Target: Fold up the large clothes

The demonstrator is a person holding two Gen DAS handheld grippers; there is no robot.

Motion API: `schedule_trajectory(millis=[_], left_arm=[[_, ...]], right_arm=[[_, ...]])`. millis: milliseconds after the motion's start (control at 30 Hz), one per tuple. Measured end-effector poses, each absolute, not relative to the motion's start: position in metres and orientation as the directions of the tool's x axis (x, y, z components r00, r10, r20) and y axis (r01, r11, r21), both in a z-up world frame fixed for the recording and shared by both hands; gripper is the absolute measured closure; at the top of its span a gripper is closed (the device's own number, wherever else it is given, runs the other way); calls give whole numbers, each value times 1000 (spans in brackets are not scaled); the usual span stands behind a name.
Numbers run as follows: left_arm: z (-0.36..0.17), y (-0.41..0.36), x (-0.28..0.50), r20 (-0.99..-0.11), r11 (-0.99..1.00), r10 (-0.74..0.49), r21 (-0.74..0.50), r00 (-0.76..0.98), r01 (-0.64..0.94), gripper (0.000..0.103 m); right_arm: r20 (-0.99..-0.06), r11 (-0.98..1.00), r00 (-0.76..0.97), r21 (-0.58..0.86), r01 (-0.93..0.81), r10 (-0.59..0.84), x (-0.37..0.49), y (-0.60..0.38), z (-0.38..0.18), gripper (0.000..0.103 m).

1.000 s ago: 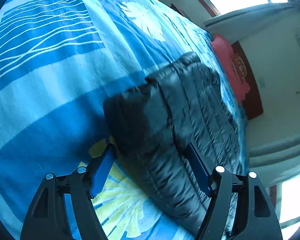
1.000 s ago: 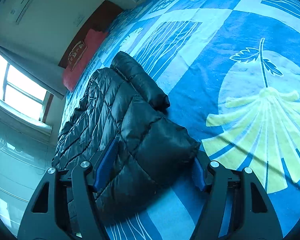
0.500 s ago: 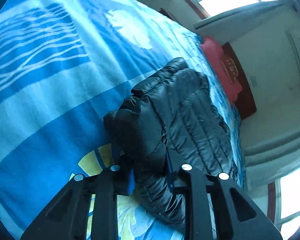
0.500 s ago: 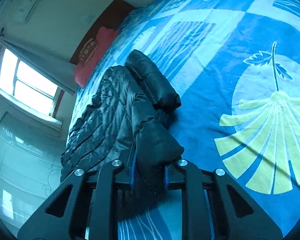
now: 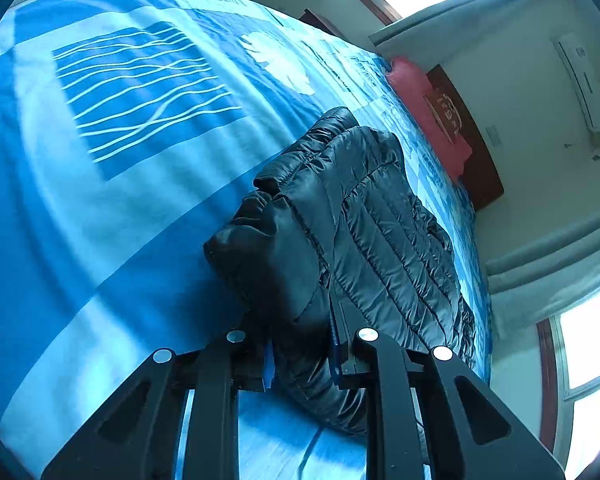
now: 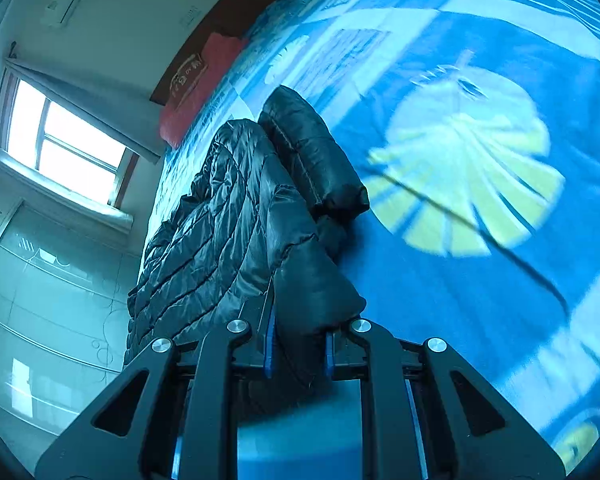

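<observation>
Pinching the black quilted puffer jacket (image 5: 364, 232) (image 6: 220, 216) on the blue leaf-print bedspread (image 5: 112, 208) (image 6: 480, 280): left tongs (image 5: 300, 352) and right tongs (image 6: 298, 344) both clamp bunched fabric. Only the right view catches the yellow leaf (image 6: 472, 168).

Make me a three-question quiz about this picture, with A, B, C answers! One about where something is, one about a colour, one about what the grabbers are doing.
1. Where does the puffy jacket lie?
A. on the bedspread
B. on a chair
C. on the floor

2. What colour is the pillow?
A. green
B. red
C. white

3. What are the left gripper and right gripper doing?
A. both open
B. one open
C. both shut on the jacket

Answers: 1 A, blue patterned cloth surrounds it. 2 B, it shows red by the headboard. 3 C, black fabric is pinched between each pair of fingers.
</observation>
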State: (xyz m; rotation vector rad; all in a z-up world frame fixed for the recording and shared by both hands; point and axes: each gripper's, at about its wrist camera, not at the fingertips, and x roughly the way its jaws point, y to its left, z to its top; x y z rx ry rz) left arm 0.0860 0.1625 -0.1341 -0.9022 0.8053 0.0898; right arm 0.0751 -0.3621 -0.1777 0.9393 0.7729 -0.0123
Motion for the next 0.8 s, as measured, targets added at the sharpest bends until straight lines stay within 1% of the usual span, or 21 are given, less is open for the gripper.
schedule_trajectory(millis=[100, 167, 233, 267, 333, 400, 433, 567, 733, 767, 800], left_arm=[[-136, 162, 83, -670, 670, -261, -644, 695, -369, 82], [-138, 164, 84, -676, 693, -263, -629, 688, -352, 76], [-139, 165, 87, -692, 710, -265, -611, 671, -350, 70], [-140, 166, 86, -695, 713, -263, -607, 669, -351, 67], [-136, 167, 86, -711, 730, -244, -582, 660, -358, 53], [-134, 170, 78, -719, 747, -214, -557, 661, -363, 44], [-133, 171, 74, -718, 754, -204, -549, 665, -361, 42], [-127, 183, 60, -733, 789, -148, -492, 664, -367, 41], [-115, 200, 51, -737, 809, -118, -460, 665, -366, 41], [-111, 201, 49, -732, 814, -117, -457, 671, -357, 41], [-105, 203, 48, -728, 825, -109, -446, 677, -346, 41]], right_arm=[[-607, 614, 728, 717, 329, 319, 67, -364, -181, 85], [-610, 598, 724, 724, 343, 322, 66, -366, -186, 79], [-619, 589, 719, 722, 363, 316, 64, -369, -188, 68], [-619, 588, 721, 722, 366, 311, 62, -369, -187, 66], [-625, 598, 724, 710, 372, 292, 57, -371, -183, 57], [-628, 609, 728, 700, 373, 275, 47, -375, -180, 53], [-633, 616, 728, 692, 377, 265, 42, -377, -178, 52], [-658, 632, 720, 659, 408, 221, 25, -387, -173, 51], [-704, 680, 703, 564, 468, 100, 8, -403, -157, 51], [-708, 694, 703, 538, 478, 65, 5, -405, -150, 52], [-708, 702, 704, 529, 476, 55, 6, -407, -146, 54]])
